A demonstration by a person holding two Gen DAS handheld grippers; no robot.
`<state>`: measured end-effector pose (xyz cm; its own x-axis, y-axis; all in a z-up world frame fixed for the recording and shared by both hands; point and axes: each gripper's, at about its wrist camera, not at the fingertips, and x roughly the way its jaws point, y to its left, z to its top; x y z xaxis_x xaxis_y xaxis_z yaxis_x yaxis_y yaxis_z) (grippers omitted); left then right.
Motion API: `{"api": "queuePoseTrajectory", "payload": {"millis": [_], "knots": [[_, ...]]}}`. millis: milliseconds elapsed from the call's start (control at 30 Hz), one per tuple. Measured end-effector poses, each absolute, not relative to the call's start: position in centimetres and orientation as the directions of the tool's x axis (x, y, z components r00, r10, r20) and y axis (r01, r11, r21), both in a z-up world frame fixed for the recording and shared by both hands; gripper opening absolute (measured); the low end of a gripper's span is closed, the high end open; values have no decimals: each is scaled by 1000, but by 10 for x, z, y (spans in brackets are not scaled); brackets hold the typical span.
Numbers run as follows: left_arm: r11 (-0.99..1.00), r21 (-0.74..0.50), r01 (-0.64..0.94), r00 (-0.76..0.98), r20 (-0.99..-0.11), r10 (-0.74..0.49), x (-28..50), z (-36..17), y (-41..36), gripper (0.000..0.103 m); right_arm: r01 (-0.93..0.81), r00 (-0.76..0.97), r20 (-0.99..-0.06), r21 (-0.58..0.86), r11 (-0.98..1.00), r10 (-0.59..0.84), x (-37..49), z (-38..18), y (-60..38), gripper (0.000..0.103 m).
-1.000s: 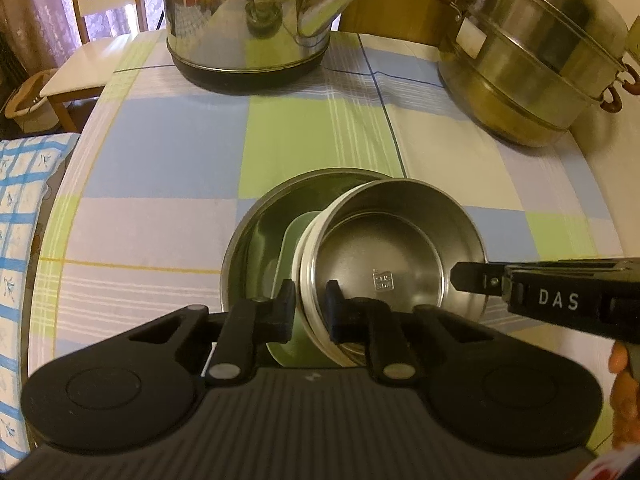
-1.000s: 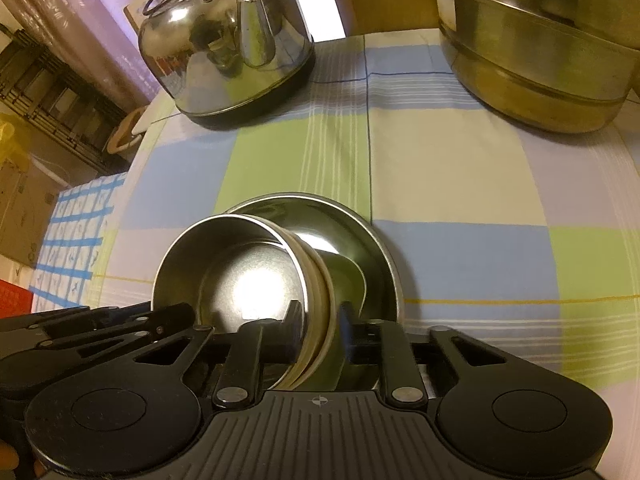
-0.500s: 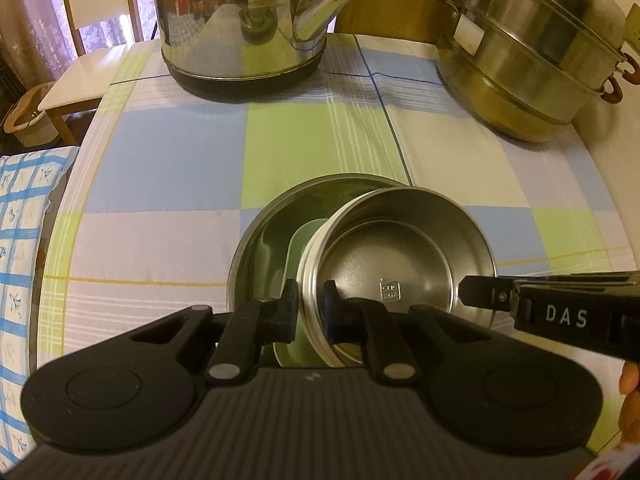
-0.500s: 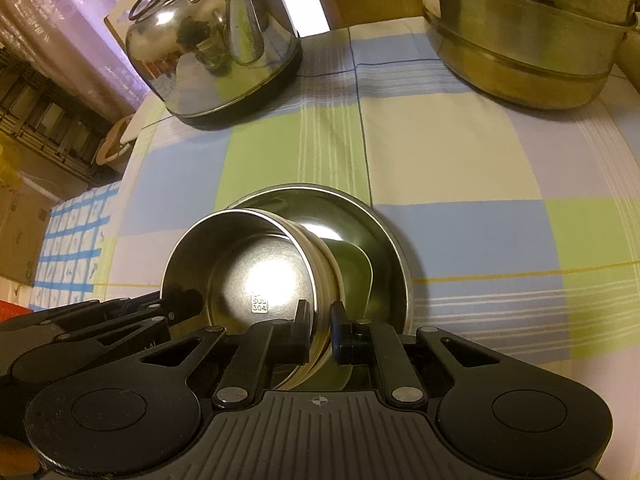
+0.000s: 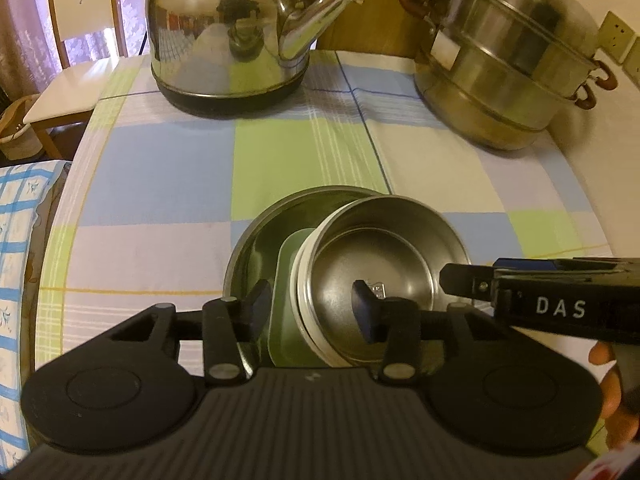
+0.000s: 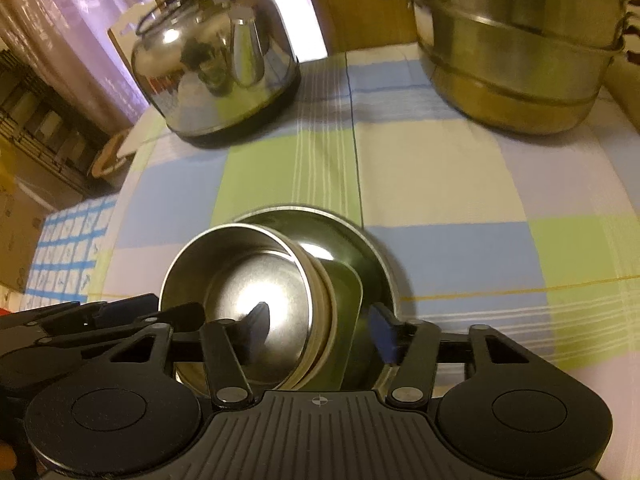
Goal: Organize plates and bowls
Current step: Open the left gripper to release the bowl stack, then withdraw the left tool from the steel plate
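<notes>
At the far left a white chair [image 5: 76, 92] stands past the tabletop [image 5: 160, 176], which wears a cloth checked in blue, green and cream. A steel kettle [image 5: 228, 28] sits at the back left of it. Near the front edge lies a wide steel plate [image 5: 256, 248] with a pale green rectangular dish [image 5: 286, 320] inside it, and a smaller steel bowl [image 5: 380, 264] with a white band under its rim rests in that stack, tipped and shifted toward the right of the plate in the left wrist view. The left gripper [image 5: 312, 304] straddles the bowl's left rim: its jaws have just been opening, one finger outside the wall and one inside, neither pad pressing on the metal. The right gripper [image 6: 320, 332] straddles the opposite rim in the same way; its jaws have likewise just been opening and stand clear of the bowl, one finger within it and the other out over the plate. A large tiered steamer pot [image 5: 508, 64] stands at the back right.
</notes>
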<state>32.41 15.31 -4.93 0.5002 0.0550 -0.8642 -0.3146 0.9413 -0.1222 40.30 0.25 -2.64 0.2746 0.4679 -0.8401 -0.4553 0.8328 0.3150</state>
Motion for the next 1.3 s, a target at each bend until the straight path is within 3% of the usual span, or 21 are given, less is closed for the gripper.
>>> {"api": "queuePoseTrajectory", "payload": {"millis": [167,300,533,933,1300], "knots": [[948,-108,-300,545,-835,77,308,-30,151,57,-454,300,-789,377,808,536,393,-16,-16,60],[952,-106,-287,579,-811,84,289,-16,148,61,-464,345,-748,389,796,567,375,-4,-33,76],[955,-96,-280,592,-800,93,246,-5,130,62,-460,416,-703,385,800,577,339,14,-57,78],[951,-116,-286,572,-817,72,183,-4,71,62,-504,458,-740,242,829,494,281,13,-99,78],[951,-111,-289,577,-813,80,150,7,-3,62,-496,372,-777,296,816,508,246,4,-162,78]]}}
